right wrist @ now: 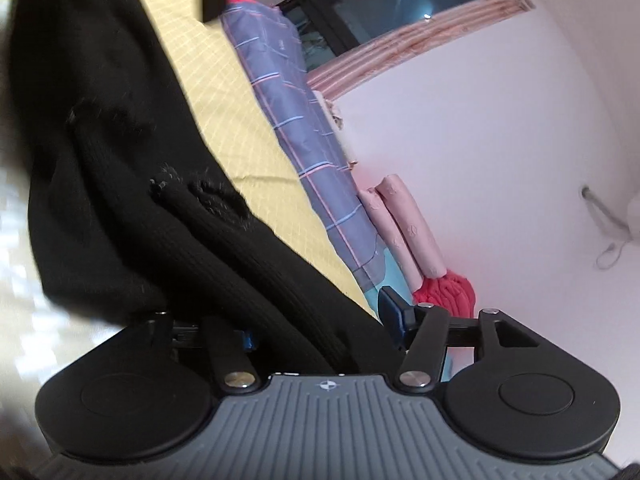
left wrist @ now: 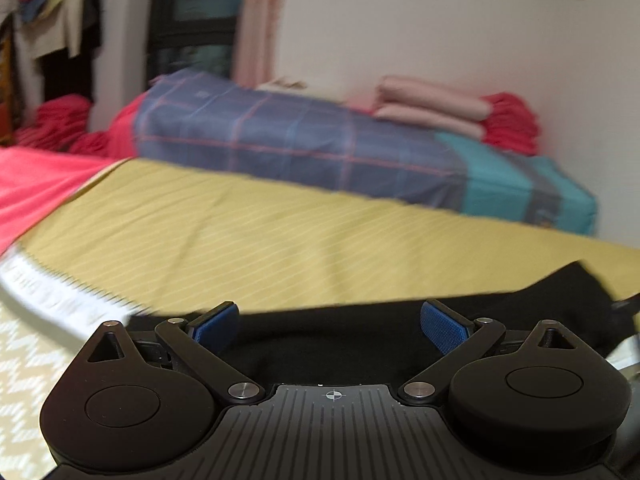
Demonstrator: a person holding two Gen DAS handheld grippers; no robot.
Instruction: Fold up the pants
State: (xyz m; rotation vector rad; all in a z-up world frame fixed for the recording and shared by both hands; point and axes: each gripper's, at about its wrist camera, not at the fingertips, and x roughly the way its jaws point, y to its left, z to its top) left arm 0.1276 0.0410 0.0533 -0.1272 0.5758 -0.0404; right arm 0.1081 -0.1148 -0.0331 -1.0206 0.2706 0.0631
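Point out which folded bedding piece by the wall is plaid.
The big blue quilt crossed by thin pink lines, lying beyond the yellow sheet. The rolled pink blankets on top are plain, and the red blanket beside them is solid.

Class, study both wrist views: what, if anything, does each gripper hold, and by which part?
The left gripper is open and holds nothing. Black pants pass between the right gripper's fingers at a ribbed edge, but whether the pads press on the cloth cannot be told.

yellow striped sheet (left wrist: 248,232) on bed | plaid quilt (left wrist: 280,140) behind it | pink folded blankets (left wrist: 432,108) on quilt | window (right wrist: 400,4)
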